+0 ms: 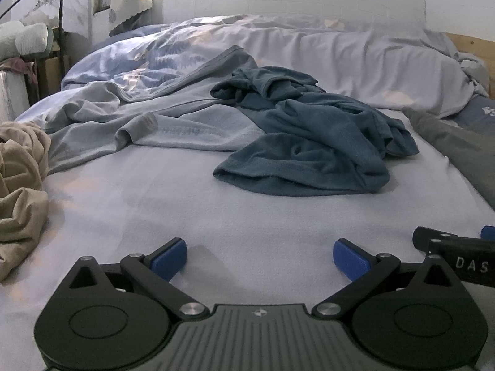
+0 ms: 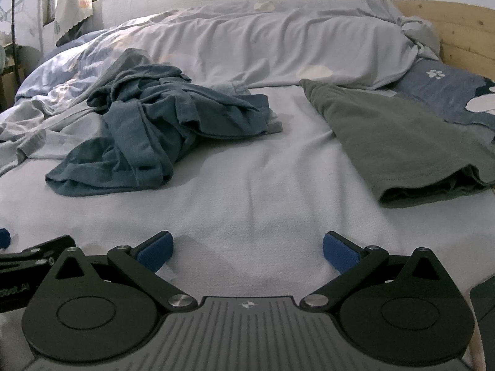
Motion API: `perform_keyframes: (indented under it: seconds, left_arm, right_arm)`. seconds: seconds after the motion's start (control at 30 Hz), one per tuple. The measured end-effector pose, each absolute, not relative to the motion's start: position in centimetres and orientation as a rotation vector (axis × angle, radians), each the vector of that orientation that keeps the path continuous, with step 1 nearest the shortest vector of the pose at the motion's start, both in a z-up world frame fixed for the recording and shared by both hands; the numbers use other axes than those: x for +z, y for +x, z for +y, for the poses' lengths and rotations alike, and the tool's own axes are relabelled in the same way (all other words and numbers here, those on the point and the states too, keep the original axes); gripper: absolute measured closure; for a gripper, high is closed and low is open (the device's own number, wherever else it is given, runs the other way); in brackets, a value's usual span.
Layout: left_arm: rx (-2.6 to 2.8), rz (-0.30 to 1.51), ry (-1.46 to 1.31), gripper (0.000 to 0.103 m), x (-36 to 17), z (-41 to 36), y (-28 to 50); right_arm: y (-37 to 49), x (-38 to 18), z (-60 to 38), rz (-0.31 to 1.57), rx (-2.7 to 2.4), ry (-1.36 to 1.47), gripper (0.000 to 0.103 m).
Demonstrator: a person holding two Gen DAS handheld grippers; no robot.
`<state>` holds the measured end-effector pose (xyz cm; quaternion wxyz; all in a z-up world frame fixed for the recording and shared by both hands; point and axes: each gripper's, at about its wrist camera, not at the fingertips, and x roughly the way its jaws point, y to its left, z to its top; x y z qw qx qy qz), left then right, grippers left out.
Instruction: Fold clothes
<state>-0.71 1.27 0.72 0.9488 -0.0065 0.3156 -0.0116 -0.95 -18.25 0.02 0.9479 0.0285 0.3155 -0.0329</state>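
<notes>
Here, through the left wrist camera: left gripper [image 1: 260, 258] low over the pale bedsheet [image 1: 173, 191], blue pads [image 1: 169, 258] spread wide apart, nothing between them. Straight ahead, well apart from the fingertips, a crumpled dark blue garment [image 1: 312, 142] heaped on the sheet, its hem end nearest. Behind and to its left, a light grey-blue garment [image 1: 173, 123] lying rumpled, partly under the dark one. At the left edge, a bunched beige garment [image 1: 18, 185]. At the right edge, a strip of grey-green garment [image 1: 458, 148], and below it part of the right gripper [image 1: 458, 253], just beside. Farther back, a rumpled duvet [image 1: 309, 46] across the bed.

Next, through the right wrist camera: right gripper [image 2: 247, 252] likewise low over the bedsheet [image 2: 263, 185], pads [image 2: 339, 255] held wide, empty. Dark blue garment [image 2: 148, 133] ahead to the left, crumpled. Grey-green garment [image 2: 402, 142] ahead to the right, folded flat, near a blue pillow [image 2: 448, 92] with white paw prints. Wooden headboard [image 2: 458, 31] behind. Bit of the left gripper [image 2: 27, 253] at the lower left edge.
</notes>
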Motion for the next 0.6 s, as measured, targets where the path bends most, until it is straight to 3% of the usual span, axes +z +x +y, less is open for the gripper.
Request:
perform_keyframes:
  seconds: [0.6]
  left_arm:
    - [-0.022,0.577,-0.208,0.001,4.5,8.7,-3.1]
  right_arm:
    - [-1.7,3.1,-14.0,0.538,0.107,0.101,0.0]
